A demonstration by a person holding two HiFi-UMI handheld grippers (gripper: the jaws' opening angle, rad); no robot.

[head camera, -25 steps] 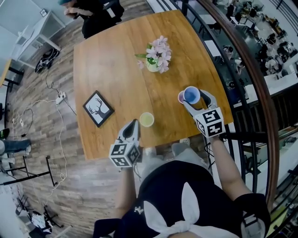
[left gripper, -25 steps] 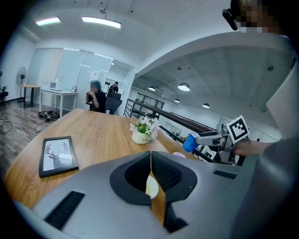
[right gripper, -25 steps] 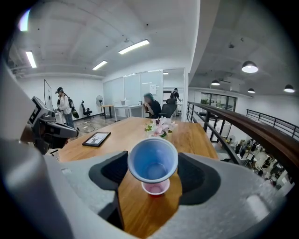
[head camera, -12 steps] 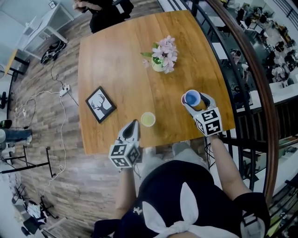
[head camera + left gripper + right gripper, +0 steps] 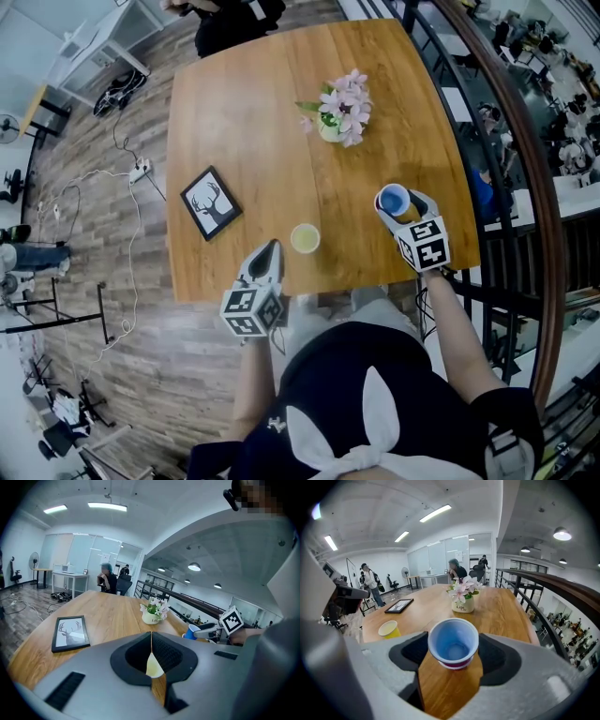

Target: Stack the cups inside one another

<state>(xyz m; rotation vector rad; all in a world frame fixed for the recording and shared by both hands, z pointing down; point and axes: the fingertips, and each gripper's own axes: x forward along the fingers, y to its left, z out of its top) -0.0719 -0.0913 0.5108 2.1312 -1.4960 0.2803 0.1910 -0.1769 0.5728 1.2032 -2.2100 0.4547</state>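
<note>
Wooden table (image 5: 253,122) seen from above, with a plank floor and a white cable (image 5: 127,244) to its left. At the table's left, a black picture frame (image 5: 211,202) with a deer drawing lies flat. Near the front edge, the left gripper (image 5: 273,248) hangs over the edge with its tip above the table. Its jaws are pressed together with nothing between them, and only a thin slit shows in the left gripper view. Just right of that tip and apart from it, a yellow cup (image 5: 305,238) stands upright and empty on the wood. Farther back and a little right, a small white pot of pink flowers (image 5: 339,108) stands alone, well apart from the cups. Near the table's right edge, the right gripper (image 5: 401,208) has its jaws spread wide around a blue cup (image 5: 453,643), one pad against each side of it. The blue cup is upright and empty, and it sits inside a dark pink cup (image 5: 454,665), of which only the lower part shows beneath it. Beyond the table's right edge runs a curved dark railing (image 5: 525,187). A person (image 5: 225,14) is at the table's far end.
</note>
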